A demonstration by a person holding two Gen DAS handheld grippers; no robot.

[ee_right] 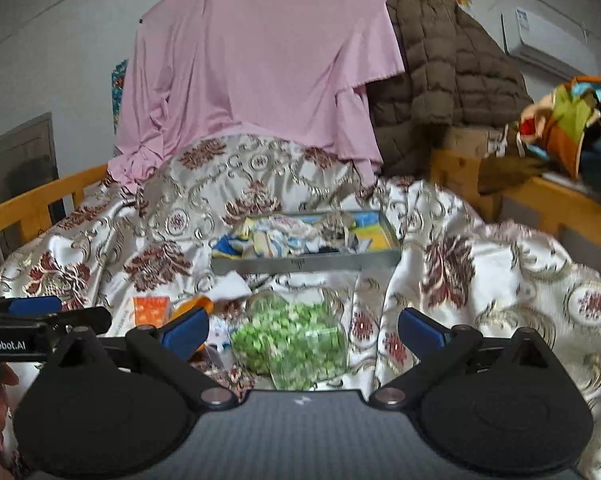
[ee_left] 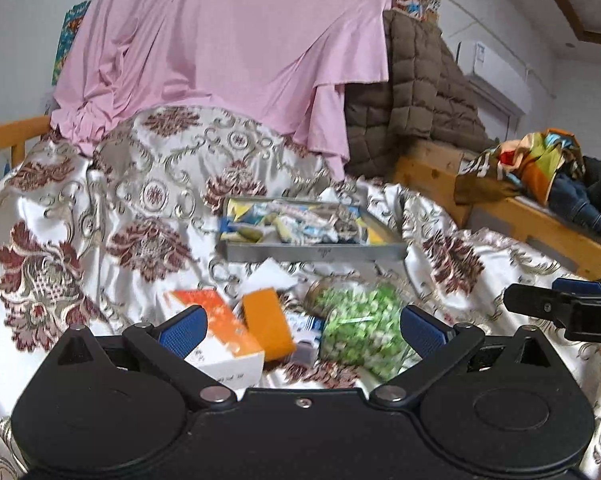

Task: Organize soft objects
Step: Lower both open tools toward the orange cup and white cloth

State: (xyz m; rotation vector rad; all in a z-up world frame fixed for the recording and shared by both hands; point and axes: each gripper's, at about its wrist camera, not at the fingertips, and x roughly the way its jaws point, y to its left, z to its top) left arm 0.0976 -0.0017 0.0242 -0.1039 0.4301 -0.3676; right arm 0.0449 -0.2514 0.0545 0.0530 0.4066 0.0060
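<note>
Bed with a wooden frame, covered by a glossy floral bedspread [ee_left: 148, 200]; pink sheet [ee_left: 228, 48] and brown quilted jacket [ee_left: 416, 92] draped behind.

Metal tray [ee_left: 316, 251] sits mid-bed, already holding crumpled soft packets and wrappers.

Nearer the cameras lies a loose cluster: a clear bag of green pieces [ee_left: 360, 328], an orange-and-white box [ee_left: 220, 340], an orange block [ee_left: 268, 322] leaning against that box, a white paper scrap behind. Small items between block and bag are too blurred to identify.

Left gripper [ee_left: 303, 332] is released, jaws spread wide, nothing between them; it hovers over the cluster. Right gripper [ee_right: 303, 334] is likewise spread and empty, lined up on the green bag.

Handling judgement: the bag looks light, limp and slick. The film will likely crumple and the contents shift under a pinch, so a bunched top edge or gathered corner should grip better than the full belly. The block looks spongy and compressible; pinching across its narrow faces seems best. Satin underneath is slippery, so things may slide when nudged.
</note>
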